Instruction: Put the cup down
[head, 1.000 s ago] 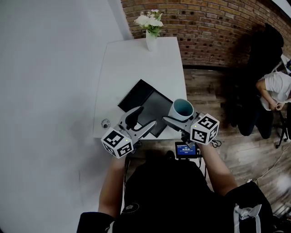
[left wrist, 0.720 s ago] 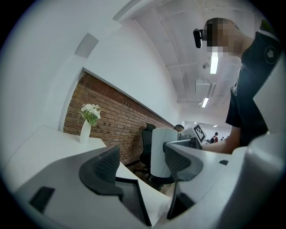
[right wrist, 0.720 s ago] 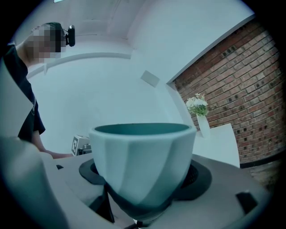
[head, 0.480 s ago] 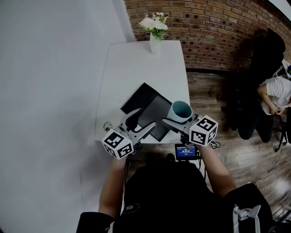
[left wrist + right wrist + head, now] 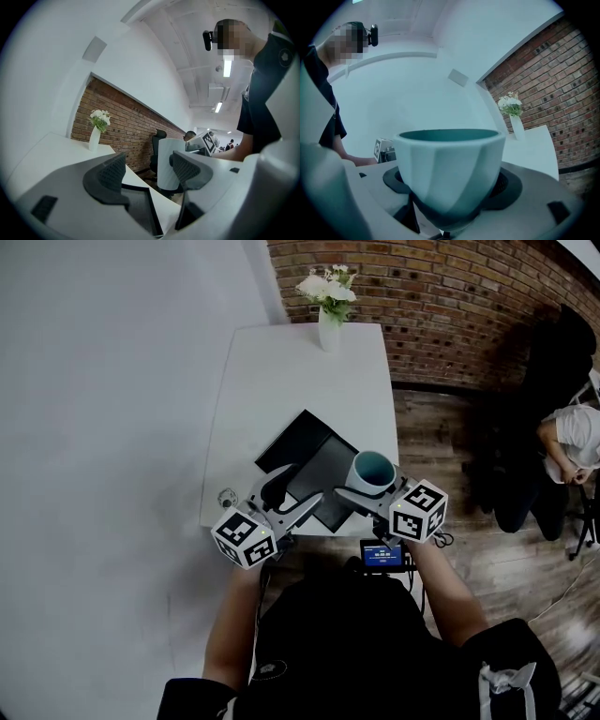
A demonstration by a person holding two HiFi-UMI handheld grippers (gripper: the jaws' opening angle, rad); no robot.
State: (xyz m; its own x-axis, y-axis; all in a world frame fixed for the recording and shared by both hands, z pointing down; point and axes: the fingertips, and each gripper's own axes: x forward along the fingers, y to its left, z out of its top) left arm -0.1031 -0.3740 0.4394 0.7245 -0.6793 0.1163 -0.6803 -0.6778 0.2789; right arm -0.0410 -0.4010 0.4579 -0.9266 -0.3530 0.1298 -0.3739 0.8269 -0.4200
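Here, the right gripper (image 5: 451, 190) clasped the pale, teal-lined cup (image 5: 449, 161) between its jaws, upright over the near right edge of the white table (image 5: 281, 381), just beside a black mat (image 5: 302, 442). The left gripper (image 5: 149, 171) hung near it, jaws apart with nothing between them. A vase of flowers (image 5: 328, 326) stood at the table's far edge.

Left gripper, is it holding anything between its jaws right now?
No, the left gripper stands open with nothing gripped between its jaws.

pale faceted cup (image 5: 373, 471), upright, teal inside
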